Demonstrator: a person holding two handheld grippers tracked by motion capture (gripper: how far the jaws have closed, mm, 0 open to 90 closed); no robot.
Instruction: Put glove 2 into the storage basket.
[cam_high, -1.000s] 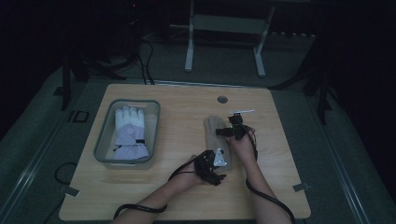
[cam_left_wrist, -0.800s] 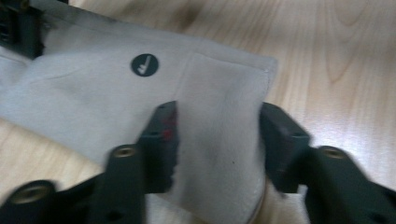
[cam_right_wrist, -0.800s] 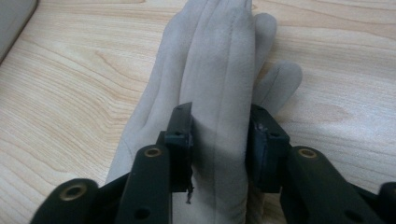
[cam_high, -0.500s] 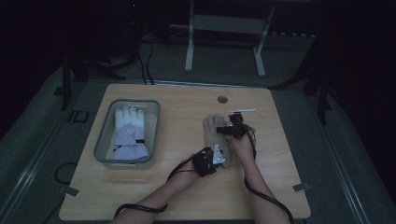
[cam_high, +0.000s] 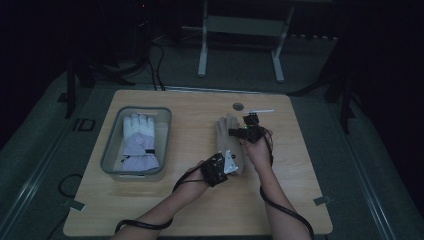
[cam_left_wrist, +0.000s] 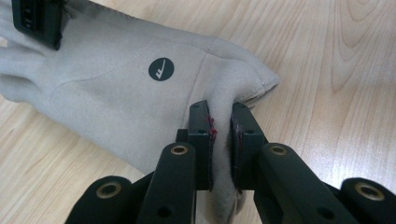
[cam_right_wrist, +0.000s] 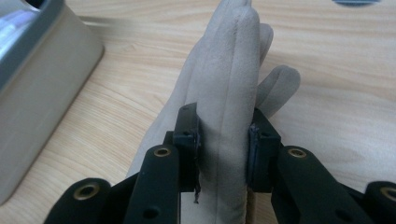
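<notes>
We note the beige glove (cam_high: 229, 142) on the worktop (cam_high: 190, 210), right of the grey bin (cam_high: 111, 155), with left gripper (cam_left_wrist: 221, 140) clamped on its cuff edge and right gripper (cam_right_wrist: 223, 140) clamped on its gathered fingers.

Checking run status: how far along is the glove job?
Done: the white glove lies in the grey bin. In hand: the beige glove is clamped at its cuff by the left gripper and at its fingers by the right gripper. Left: probably carrying it into the bin.
</notes>
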